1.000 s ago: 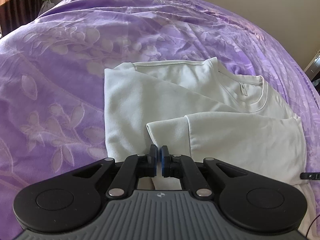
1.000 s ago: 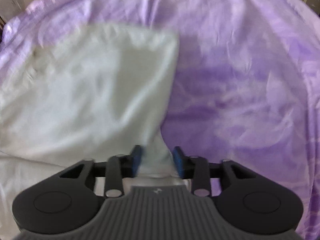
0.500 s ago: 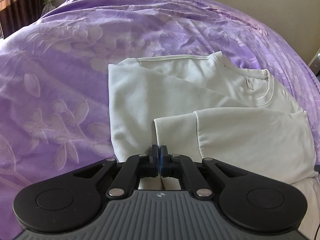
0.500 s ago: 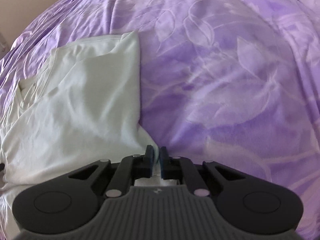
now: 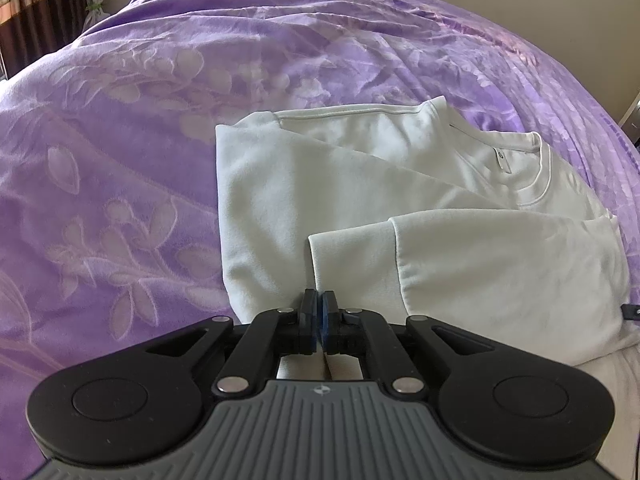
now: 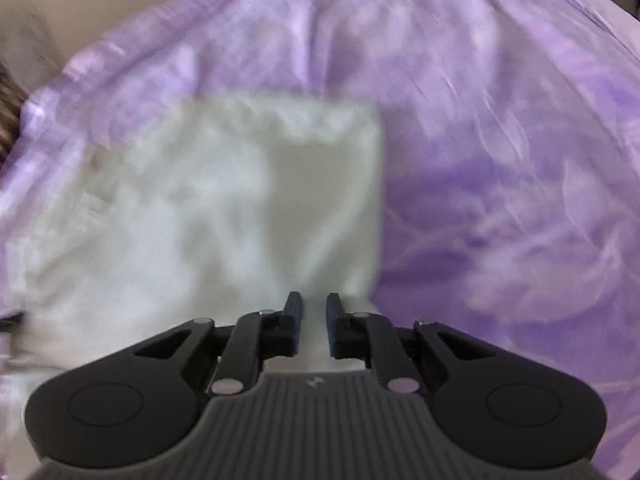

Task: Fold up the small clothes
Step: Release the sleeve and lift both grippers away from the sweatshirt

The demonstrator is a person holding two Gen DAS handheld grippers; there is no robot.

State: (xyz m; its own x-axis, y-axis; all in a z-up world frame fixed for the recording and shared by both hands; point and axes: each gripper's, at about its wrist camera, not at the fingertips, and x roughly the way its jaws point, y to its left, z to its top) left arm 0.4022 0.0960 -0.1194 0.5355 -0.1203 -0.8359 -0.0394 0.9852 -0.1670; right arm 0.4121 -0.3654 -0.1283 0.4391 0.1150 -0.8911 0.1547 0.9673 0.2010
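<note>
A white long-sleeved shirt [image 5: 360,184] lies on the purple bedspread [image 5: 120,140], its sleeves folded across the body and its collar at the right. My left gripper [image 5: 319,300] is shut at the shirt's near edge, right by the cuff of a folded sleeve [image 5: 352,256]; whether cloth sits between the pads is hidden. In the blurred right wrist view the shirt [image 6: 200,208] fills the left and middle. My right gripper [image 6: 314,304] is open a little, with white cloth showing in the gap between the fingers.
The purple leaf-patterned bedspread [image 6: 500,200] surrounds the shirt on all sides. A dark curtain [image 5: 24,20] and a beige wall [image 5: 560,8] lie beyond the bed. A small black object [image 5: 631,312] shows at the shirt's right edge.
My right gripper, shut half a second ago, has opened a little and swung, blurring its view. My left gripper has stayed shut and pulled back slightly from the shirt.
</note>
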